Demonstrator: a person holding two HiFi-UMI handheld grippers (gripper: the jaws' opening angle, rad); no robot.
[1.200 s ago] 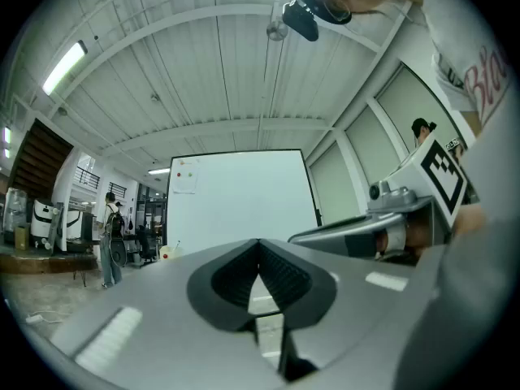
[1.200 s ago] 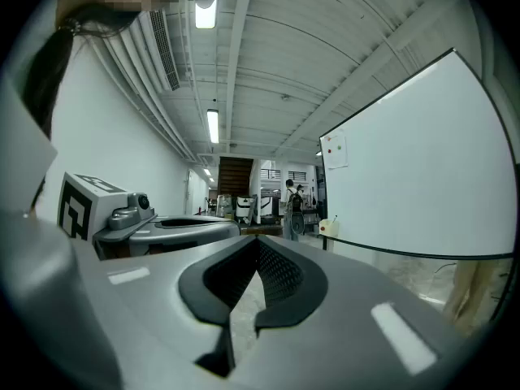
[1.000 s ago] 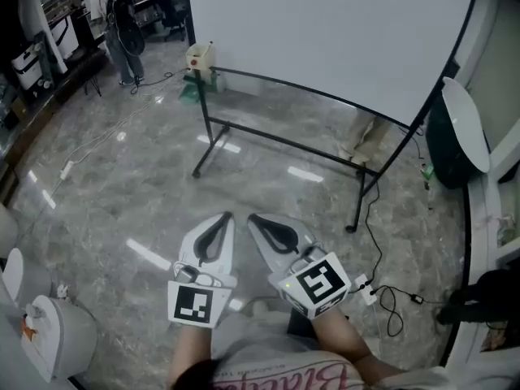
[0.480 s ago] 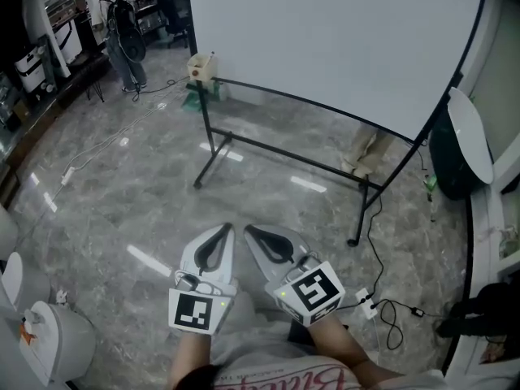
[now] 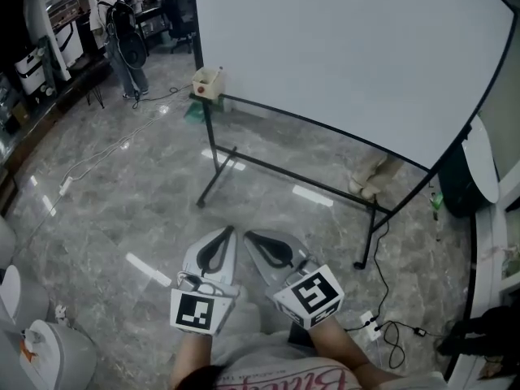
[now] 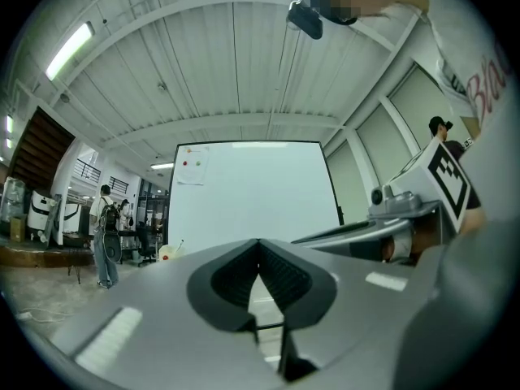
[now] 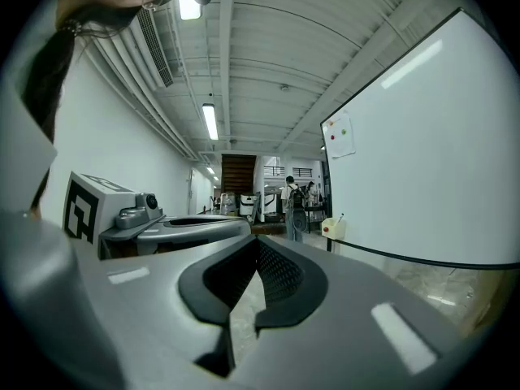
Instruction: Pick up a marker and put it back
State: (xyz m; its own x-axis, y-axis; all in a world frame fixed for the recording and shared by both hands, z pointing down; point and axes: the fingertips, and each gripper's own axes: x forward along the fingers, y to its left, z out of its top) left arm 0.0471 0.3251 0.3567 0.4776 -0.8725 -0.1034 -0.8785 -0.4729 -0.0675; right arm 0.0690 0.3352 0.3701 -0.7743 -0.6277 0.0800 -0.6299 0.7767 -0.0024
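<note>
Across the floor (image 5: 138, 205), whiteboard (image 5: 341, 47), beige box (image 5: 207, 82), power strip (image 5: 368, 325)

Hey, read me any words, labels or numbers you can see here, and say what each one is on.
"Bla": pink script on the person's shirt, cut off at the picture's edge.
Paper sheet on the whiteboard: print too small to read.
Nothing else legible.

Grey marble floor (image 5: 122, 210) carries the whiteboard stand's feet (image 5: 216, 178); a power strip (image 5: 367, 325) with black cables lies at right.
</note>
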